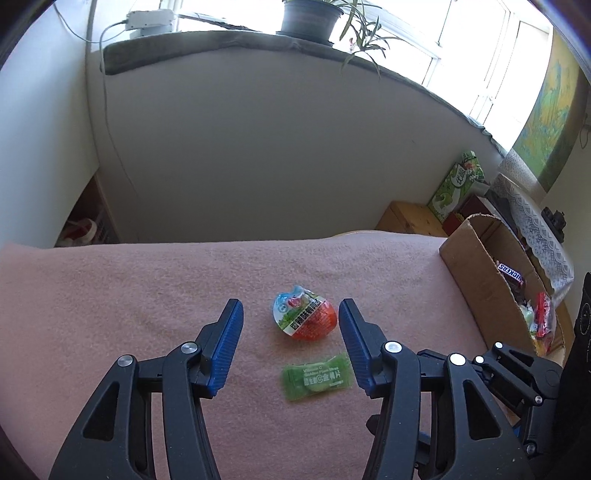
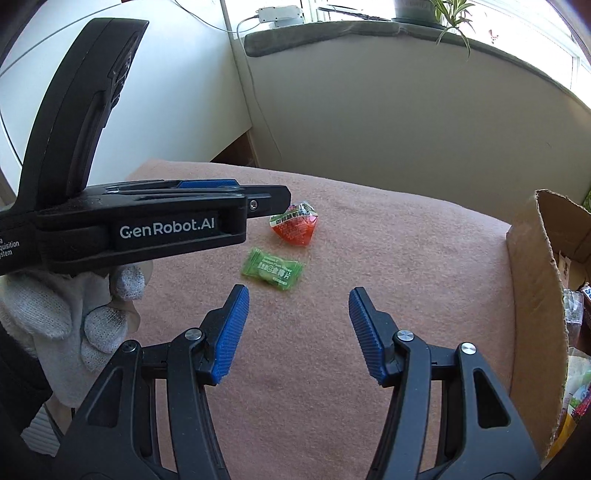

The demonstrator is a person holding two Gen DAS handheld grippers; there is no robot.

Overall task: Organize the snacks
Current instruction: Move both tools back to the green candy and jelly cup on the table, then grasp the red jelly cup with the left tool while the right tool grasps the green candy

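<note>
An orange-red sealed snack cup (image 1: 306,317) and a green wrapped candy (image 1: 317,376) lie on the pink blanket (image 1: 110,295). My left gripper (image 1: 291,314) is open, its blue pads on either side of the snack cup, above the blanket. In the right wrist view the cup (image 2: 295,225) and the candy (image 2: 272,268) lie ahead of my right gripper (image 2: 298,299), which is open and empty. The left gripper's body (image 2: 147,221) reaches in from the left there, its tip beside the cup.
A cardboard box (image 1: 491,280) with several snacks inside, a Snickers bar (image 1: 511,275) among them, stands at the blanket's right edge; it also shows in the right wrist view (image 2: 535,295). A white wall and a windowsill with a potted plant (image 1: 310,18) lie beyond.
</note>
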